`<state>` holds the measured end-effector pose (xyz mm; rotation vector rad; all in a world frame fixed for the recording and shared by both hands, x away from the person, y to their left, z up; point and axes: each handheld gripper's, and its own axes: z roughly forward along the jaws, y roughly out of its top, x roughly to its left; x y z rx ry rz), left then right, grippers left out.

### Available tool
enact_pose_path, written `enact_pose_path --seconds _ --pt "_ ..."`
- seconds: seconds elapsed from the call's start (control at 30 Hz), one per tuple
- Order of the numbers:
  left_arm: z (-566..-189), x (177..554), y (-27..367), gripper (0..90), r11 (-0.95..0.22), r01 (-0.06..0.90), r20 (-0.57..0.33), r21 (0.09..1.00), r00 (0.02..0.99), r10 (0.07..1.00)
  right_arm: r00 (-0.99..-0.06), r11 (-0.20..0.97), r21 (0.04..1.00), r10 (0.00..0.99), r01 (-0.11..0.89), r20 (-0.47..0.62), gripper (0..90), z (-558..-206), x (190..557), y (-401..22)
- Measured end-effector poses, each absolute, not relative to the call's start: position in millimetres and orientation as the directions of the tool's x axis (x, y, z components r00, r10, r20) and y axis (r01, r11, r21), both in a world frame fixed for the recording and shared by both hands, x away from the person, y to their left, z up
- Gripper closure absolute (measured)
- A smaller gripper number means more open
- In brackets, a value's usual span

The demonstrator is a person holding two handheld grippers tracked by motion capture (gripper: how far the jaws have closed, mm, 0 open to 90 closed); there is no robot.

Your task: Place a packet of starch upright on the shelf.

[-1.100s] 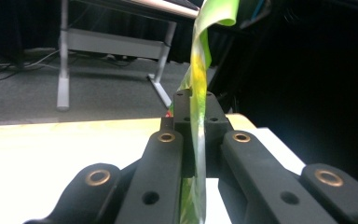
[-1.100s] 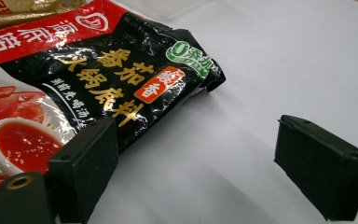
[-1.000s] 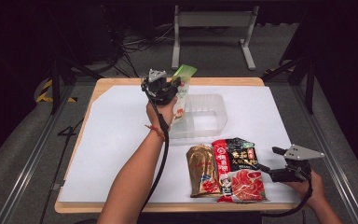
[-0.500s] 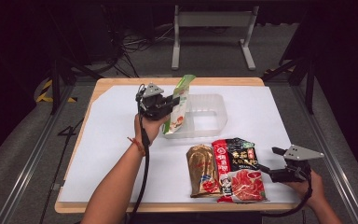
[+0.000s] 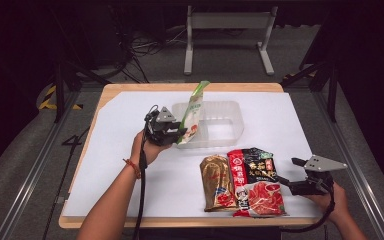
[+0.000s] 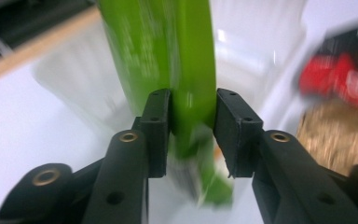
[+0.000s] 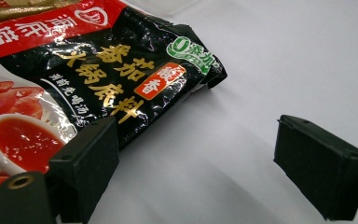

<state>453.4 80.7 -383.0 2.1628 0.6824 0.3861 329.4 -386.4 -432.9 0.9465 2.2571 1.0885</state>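
A green pouch [image 5: 194, 112] stands tilted, its lower end inside the clear plastic tray [image 5: 232, 107] at the table's middle back. My left gripper [image 5: 177, 134] is at the pouch's lower left. In the left gripper view the pouch [image 6: 168, 46] is still between the jaws [image 6: 192, 121], which have just been opening and have let go their pinch. Near the front right edge, my right gripper [image 5: 287, 171] stands open and empty beside a black and red sauce packet [image 5: 255, 180]. That packet [image 7: 98, 70] lies just left of the open jaws [image 7: 196, 154].
A gold packet [image 5: 216, 182] lies against the left side of the sauce packet. White paper [image 5: 115, 165] covers the wooden table, with bare room at the left and far right. Dark floor, cables and a metal stand lie beyond the table's far edge.
My left hand has moved toward the near left and come down, tipping the green pouch's lower end into the tray. Its jaws have spread. The right gripper has stayed put.
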Motion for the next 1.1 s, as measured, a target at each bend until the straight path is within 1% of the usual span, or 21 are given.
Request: enact_pose_path --seconds 0.1,0.33,0.5,0.63,0.77,0.83,0.87,0.9,0.97,1.07,1.1 --pt "-385.4 449.1 78.3 65.0 -0.534 0.328 0.064 0.779 0.806 0.589 -0.659 0.45 0.807 0.745 0.383 -0.103 14.1 -432.9 329.5 -386.4" --pt "-387.6 449.2 66.4 65.7 -0.605 0.3 0.159 0.738 0.793 0.588 -0.655 0.448 0.806 0.748 0.387 -0.101 14.2 -432.9 329.5 -386.1" --pt "-390.8 455.3 61.2 66.8 -0.613 0.31 0.168 0.727 0.785 0.597 -0.653 0.446 0.806 0.751 0.39 -0.099 14.3 -433.1 329.9 -386.0" --pt "-392.8 455.0 52.7 67.3 -0.669 0.281 0.25 0.688 0.774 0.582 -0.653 0.445 0.806 0.751 0.39 -0.099 14.4 -433.1 329.9 -385.9" --pt "-392.2 455.9 52.6 66.9 -0.674 0.285 0.25 0.681 0.775 0.581 -0.652 0.446 0.806 0.752 0.39 -0.1 14.4 -433.1 329.9 -385.8" --pt "-391.4 455.7 53.5 64.0 -0.675 0.296 0.229 0.676 0.786 0.574 -0.652 0.445 0.806 0.752 0.39 -0.1 14.4 -433.1 329.8 -385.8" --pt "-390.7 455.3 54.5 59.9 -0.668 0.301 0.209 0.68 0.794 0.57 -0.652 0.446 0.806 0.752 0.39 -0.1 14.4 -433.1 329.8 -385.8" --pt "-389.8 454.0 55.4 57.0 -0.665 0.291 0.203 0.688 0.802 0.562 -0.652 0.446 0.806 0.752 0.39 -0.1 14.4 -433.1 329.7 -385.8" --pt "-387.3 448.9 56.8 48.5 -0.664 0.279 0.204 0.693 0.808 0.553 -0.653 0.446 0.805 0.751 0.39 -0.1 14.4 -433.2 329.7 -386.0" --pt "-385.3 441.2 63.8 48.3 -0.644 0.27 0.19 0.716 0.812 0.552 -0.655 0.447 0.806 0.749 0.387 -0.101 14.3 -433.3 329.5 -386.1" --pt "-383.9 437.6 67.4 46.6 -0.63 0.265 0.185 0.73 0.811 0.556 -0.655 0.448 0.806 0.749 0.387 -0.102 14.2 -433.2 329.4 -386.1"
